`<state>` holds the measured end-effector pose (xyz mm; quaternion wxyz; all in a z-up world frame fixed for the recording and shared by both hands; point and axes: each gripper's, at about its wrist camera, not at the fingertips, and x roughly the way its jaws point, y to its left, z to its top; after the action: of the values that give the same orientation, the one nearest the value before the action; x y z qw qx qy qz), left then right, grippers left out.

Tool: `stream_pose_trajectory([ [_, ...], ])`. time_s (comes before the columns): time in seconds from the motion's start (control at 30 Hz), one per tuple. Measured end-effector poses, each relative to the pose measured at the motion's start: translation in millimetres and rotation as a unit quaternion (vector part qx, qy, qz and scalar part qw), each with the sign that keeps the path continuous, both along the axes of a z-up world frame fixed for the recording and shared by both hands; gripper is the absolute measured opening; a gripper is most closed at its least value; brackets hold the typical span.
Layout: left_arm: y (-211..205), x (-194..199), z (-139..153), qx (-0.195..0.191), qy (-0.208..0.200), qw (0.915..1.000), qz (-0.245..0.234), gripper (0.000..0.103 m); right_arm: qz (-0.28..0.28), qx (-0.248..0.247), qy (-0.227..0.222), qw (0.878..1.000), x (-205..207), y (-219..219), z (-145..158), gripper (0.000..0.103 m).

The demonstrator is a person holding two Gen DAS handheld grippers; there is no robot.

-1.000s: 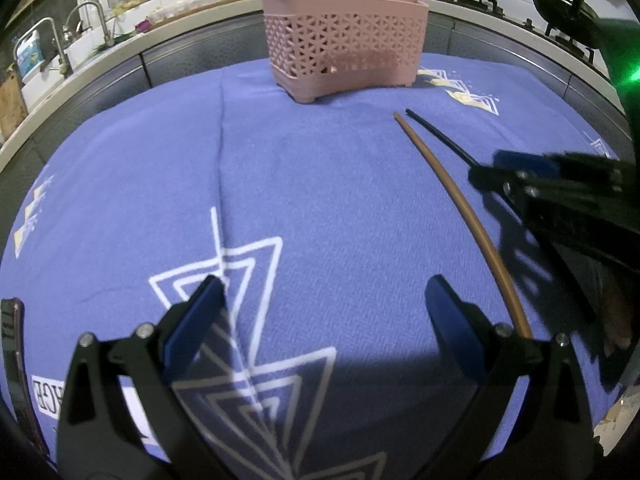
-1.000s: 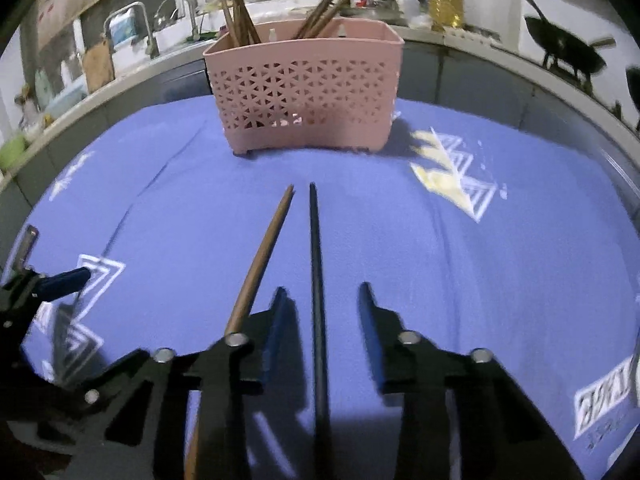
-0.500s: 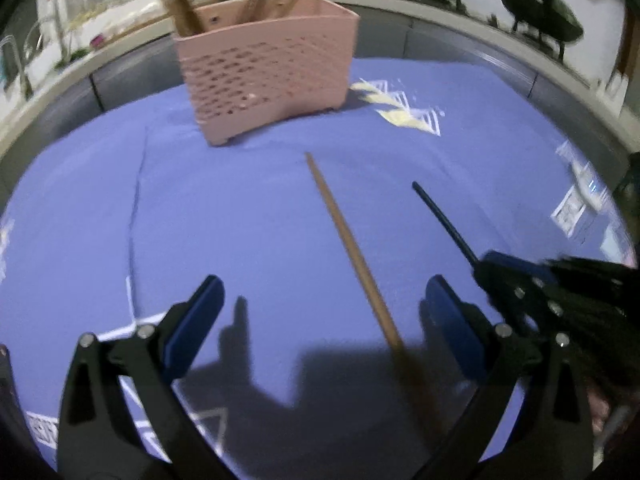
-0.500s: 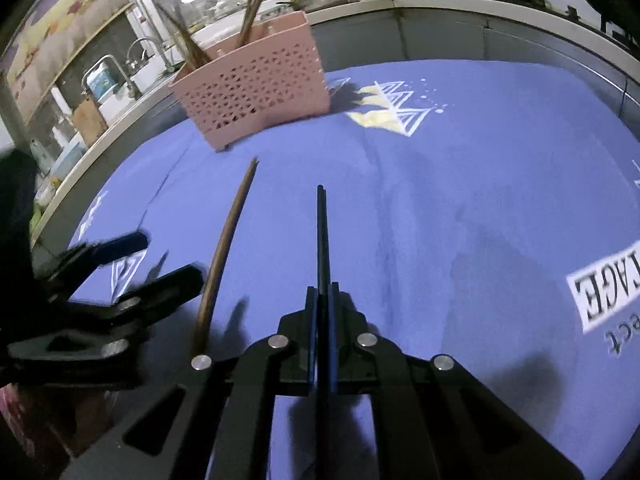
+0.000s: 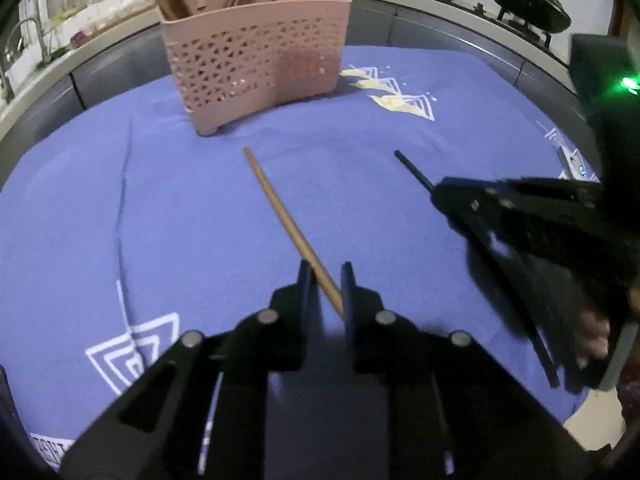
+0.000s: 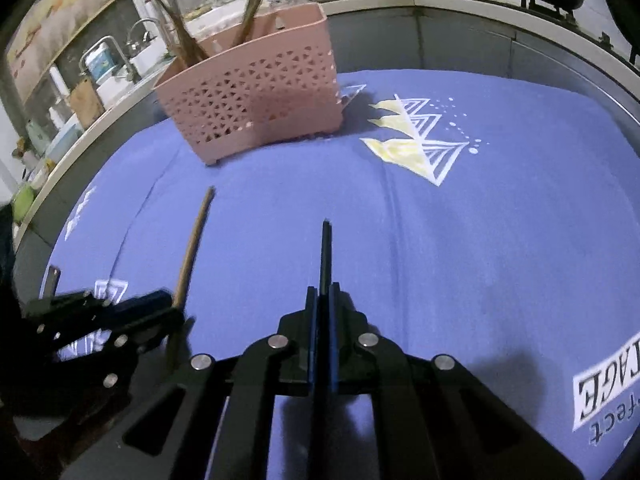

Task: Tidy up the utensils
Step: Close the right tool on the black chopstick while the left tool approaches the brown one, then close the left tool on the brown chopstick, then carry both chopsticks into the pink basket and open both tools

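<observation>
Two chopsticks out on the cloth side, one per gripper; brown chopstick (image 5: 288, 224) caught between the narrowed fingers of the left gripper (image 5: 326, 280), touching the right-hand finger near its thick end, tip pointing toward the pink basket (image 5: 256, 68); whether already pinched tight or just about to be, hard to say, since a sliver of gap shows on the left side. Black chopstick (image 6: 326, 252) clamped flat between the closed pads of the right gripper (image 6: 323, 296), held by its rear part so the free length sticks straight forward, probably to steer the tip into the basket from above. Seen from the right wrist, brown stick (image 6: 192, 244) running slantwise into the left gripper (image 6: 160, 312), well apart from the black one. Both sticks aimed roughly at the basket (image 6: 256, 92), standing at the far side of the purple tablecloth (image 6: 500, 240); likely next: lift and drop each in. Inside the basket already, several brown sticks leaning in two bunches, at least five, exact count unclear through blur. Two dark woks (image 5: 528, 4) on the counter behind; one faucet (image 6: 104, 52) at far left.
</observation>
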<state>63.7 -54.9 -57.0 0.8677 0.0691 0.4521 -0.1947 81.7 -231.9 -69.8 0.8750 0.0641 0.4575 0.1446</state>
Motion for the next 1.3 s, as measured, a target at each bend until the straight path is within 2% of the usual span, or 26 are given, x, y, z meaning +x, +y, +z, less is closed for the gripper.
stream_pose_trajectory([
  [0.1,6.2,2.7,0.4,-0.010,0.010,0.9999,-0.006,0.018,0.007,-0.013,0.007,1.000,10.4,4.0,1.9,0.006],
  [0.17,8.8,10.7,0.0,-0.010,0.023,0.9997,0.005,0.036,0.016,-0.027,0.008,0.999,15.5,7.8,3.3,0.006],
  [0.23,6.2,20.0,0.7,-0.002,0.025,0.9997,0.008,0.048,0.023,-0.037,0.010,0.999,21.0,10.8,4.3,0.006],
  [0.27,7.1,22.4,1.1,0.000,0.025,0.9997,0.009,0.053,0.025,-0.039,0.011,0.999,24.4,11.8,4.7,0.006],
  [0.33,5.3,35.2,1.1,0.002,0.027,0.9995,0.018,0.053,0.025,-0.039,0.016,0.999,30.1,13.4,5.3,0.006],
  [0.37,4.5,41.0,1.3,-0.002,0.028,0.9994,0.021,0.049,0.027,-0.038,0.018,0.999,32.1,13.7,5.5,0.006],
  [0.4,3.5,46.7,1.6,-0.004,0.028,0.9993,0.023,0.040,0.032,-0.034,0.019,0.999,33.8,14.8,5.2,0.007],
  [0.43,3.7,52.7,2.0,0.000,0.026,0.9993,0.026,0.016,0.041,-0.034,0.018,0.998,34.2,17.0,5.1,0.006],
  [0.53,10.0,66.0,3.2,-0.036,0.047,0.9979,0.028,0.005,0.052,-0.025,0.019,0.998,34.2,19.6,5.8,0.004],
  [0.6,11.6,67.8,6.6,-0.047,0.053,0.9972,0.026,0.005,0.054,0.014,0.008,0.998,30.1,14.8,15.0,0.004],
  [0.7,17.5,57.5,28.6,-0.076,0.021,0.9969,0.011,0.005,0.056,0.057,-0.043,0.996,16.2,9.5,45.5,0.004],
  [0.8,28.6,42.3,64.5,-0.113,-0.019,0.9934,-0.003,0.005,0.058,0.082,-0.096,0.990,3.7,5.7,76.5,0.004],
  [0.97,48.3,20.0,137.4,-0.156,-0.107,0.9818,-0.017,0.005,0.060,0.118,-0.183,0.974,-11.9,6.6,130.8,0.004],
  [1.1,53.9,16.3,189.8,-0.165,-0.170,0.9712,-0.024,0.005,0.054,0.126,-0.235,0.962,0.3,7.5,177.5,0.004],
  [1.3,57.5,27.1,266.3,-0.150,-0.257,0.9545,-0.017,0.005,0.048,0.135,-0.292,0.946,36.3,16.0,245.4,0.004],
])
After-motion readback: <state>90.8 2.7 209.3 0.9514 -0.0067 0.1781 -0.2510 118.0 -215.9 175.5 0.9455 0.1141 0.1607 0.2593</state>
